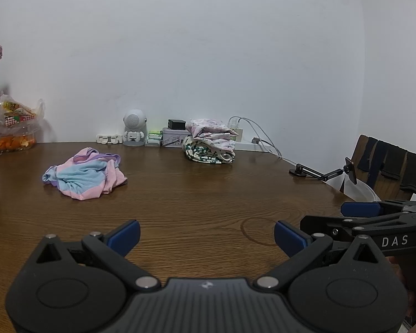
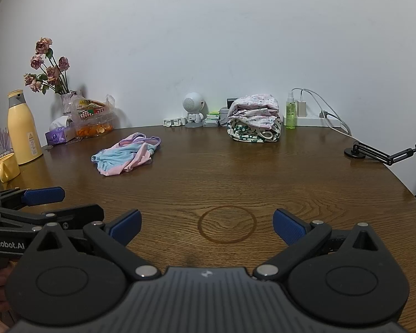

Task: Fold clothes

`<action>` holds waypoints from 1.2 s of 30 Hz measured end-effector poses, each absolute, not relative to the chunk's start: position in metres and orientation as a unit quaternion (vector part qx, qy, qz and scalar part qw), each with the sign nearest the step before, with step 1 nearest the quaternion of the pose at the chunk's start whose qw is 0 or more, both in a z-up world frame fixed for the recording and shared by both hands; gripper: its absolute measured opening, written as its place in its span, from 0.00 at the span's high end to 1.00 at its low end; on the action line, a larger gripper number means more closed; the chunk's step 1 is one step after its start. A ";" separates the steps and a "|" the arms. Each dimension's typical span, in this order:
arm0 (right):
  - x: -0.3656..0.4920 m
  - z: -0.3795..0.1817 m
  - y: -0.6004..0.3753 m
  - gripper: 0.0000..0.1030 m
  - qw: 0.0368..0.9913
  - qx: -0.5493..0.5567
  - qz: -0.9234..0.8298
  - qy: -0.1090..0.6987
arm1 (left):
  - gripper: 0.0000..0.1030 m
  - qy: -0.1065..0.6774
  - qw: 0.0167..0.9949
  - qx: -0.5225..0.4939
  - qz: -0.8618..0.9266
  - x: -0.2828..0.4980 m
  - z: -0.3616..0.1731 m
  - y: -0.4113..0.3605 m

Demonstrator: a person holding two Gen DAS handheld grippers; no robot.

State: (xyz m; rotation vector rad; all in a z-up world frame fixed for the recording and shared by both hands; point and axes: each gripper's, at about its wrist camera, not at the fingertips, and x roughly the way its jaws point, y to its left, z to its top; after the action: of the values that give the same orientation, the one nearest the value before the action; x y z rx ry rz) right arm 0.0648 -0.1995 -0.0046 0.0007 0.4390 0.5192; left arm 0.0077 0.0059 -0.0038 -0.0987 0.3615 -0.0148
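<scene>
A crumpled pink, light-blue and purple garment (image 1: 86, 173) (image 2: 127, 154) lies loose on the brown wooden table (image 1: 208, 194) (image 2: 235, 172), left of centre. A stack of folded clothes (image 1: 210, 144) (image 2: 255, 119), floral pink on top of green-patterned white, sits at the back by the wall. My left gripper (image 1: 206, 238) is open over bare table near the front edge, well short of the garment. My right gripper (image 2: 206, 226) is open too, with nothing between its blue pads, above a faint ring mark (image 2: 227, 223). Each gripper shows at the side of the other's view.
Along the back wall stand a small astronaut speaker (image 2: 193, 109), little boxes, a green spray bottle (image 2: 290, 113) and a power strip with cables. At left are a yellow flask (image 2: 23, 127), a mug, tissues, snacks and dried roses. A phone-holder arm (image 2: 385, 152) and a chair (image 1: 388, 166) are at right.
</scene>
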 end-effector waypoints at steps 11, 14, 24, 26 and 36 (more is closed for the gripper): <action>0.068 -0.006 -0.198 0.00 0.941 0.000 0.256 0.221 | 0.00 0.185 0.982 -0.050 -0.008 0.010 -0.005 0.008; 0.069 -0.007 -0.198 0.00 0.941 0.000 0.257 0.223 | 0.00 0.185 0.981 -0.050 -0.006 0.011 -0.006 0.008; 0.077 -0.008 -0.194 0.00 0.937 -0.002 0.263 0.230 | 0.00 0.189 0.981 -0.054 0.002 0.013 -0.009 0.014; 0.079 -0.008 -0.191 0.00 0.936 -0.004 0.265 0.231 | 0.00 0.190 0.980 -0.056 0.004 0.014 -0.010 0.016; 0.090 -0.008 -0.179 0.00 0.932 -0.011 0.272 0.237 | 0.00 0.194 0.979 -0.067 0.015 0.021 -0.012 0.028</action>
State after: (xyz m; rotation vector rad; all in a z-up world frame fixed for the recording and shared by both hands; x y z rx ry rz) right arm 0.0902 -0.1790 -0.0081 -0.0235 0.4856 0.5575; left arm 0.0209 0.0282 -0.0120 -0.1344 0.3913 0.0294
